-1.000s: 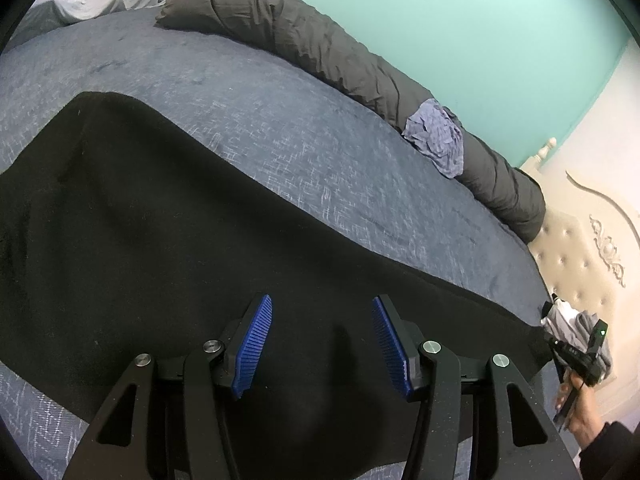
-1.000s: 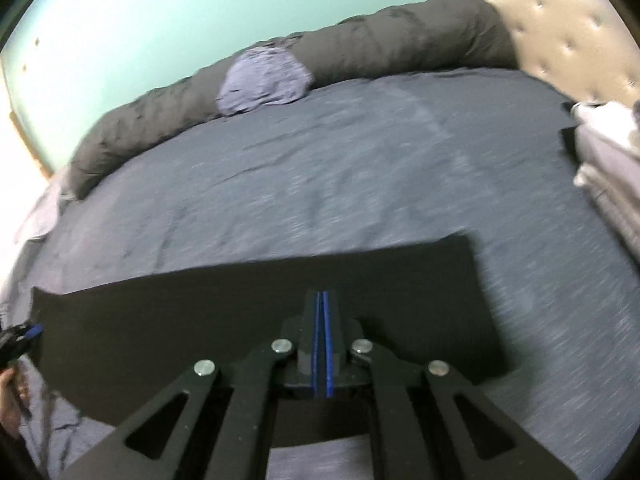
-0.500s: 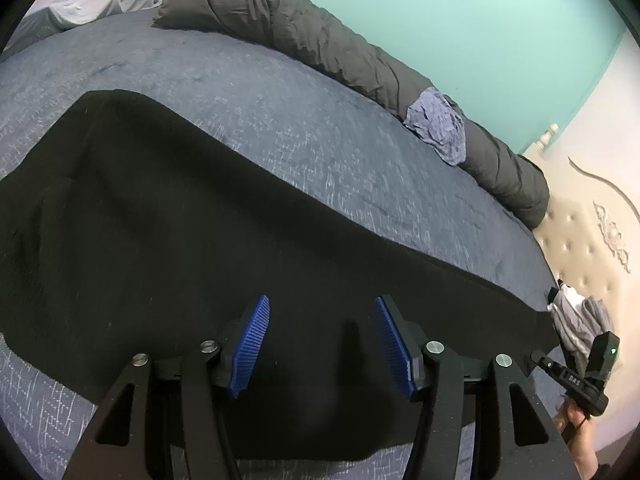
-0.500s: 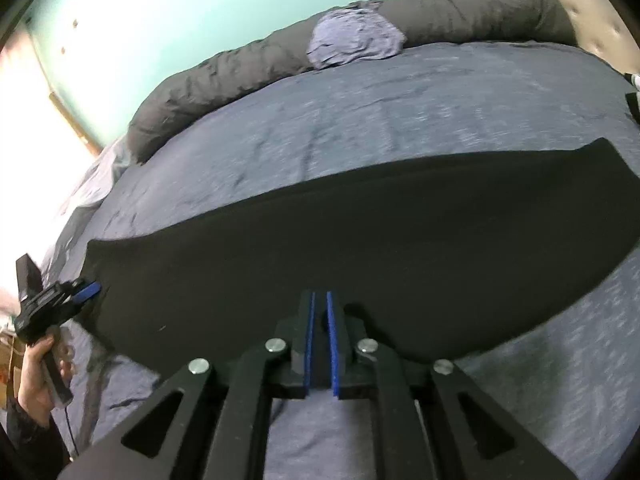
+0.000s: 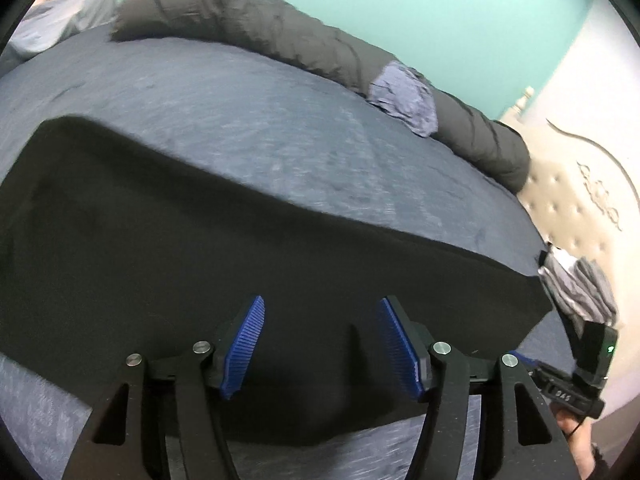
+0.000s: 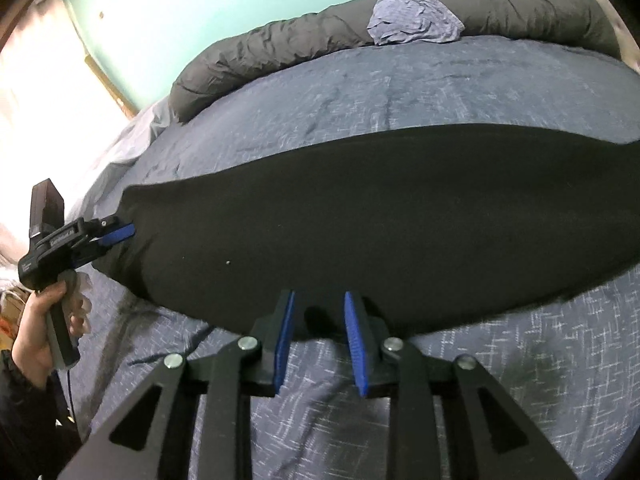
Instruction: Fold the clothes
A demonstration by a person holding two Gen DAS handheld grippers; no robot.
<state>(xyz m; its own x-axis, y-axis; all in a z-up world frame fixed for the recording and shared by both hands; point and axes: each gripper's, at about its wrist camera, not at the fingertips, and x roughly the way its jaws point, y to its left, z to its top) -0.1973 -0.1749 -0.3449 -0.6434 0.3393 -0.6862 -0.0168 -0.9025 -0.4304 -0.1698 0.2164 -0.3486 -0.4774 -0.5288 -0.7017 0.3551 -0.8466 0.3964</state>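
Observation:
A long black garment (image 5: 200, 264) lies spread flat on the blue-grey bed sheet (image 5: 240, 120). My left gripper (image 5: 320, 320) hovers over its left part, open, with nothing between the blue pads. In the right wrist view the black garment (image 6: 400, 232) stretches across the bed, and its near edge lies just beyond my right gripper (image 6: 319, 296). That gripper is open with a narrow gap and holds nothing. The left gripper (image 6: 120, 234) shows there at the garment's left end, held by a hand (image 6: 36, 320).
A rolled dark grey duvet (image 5: 280, 36) runs along the teal wall, with a crumpled pale blue garment (image 5: 404, 100) on it. Folded grey clothes (image 5: 580, 284) are stacked by the tufted headboard (image 5: 568, 200). Bare sheet (image 6: 500, 360) lies near the right gripper.
My right gripper, shut one second ago, has opened and drawn back off the garment's near edge. The left gripper stayed open above the garment.

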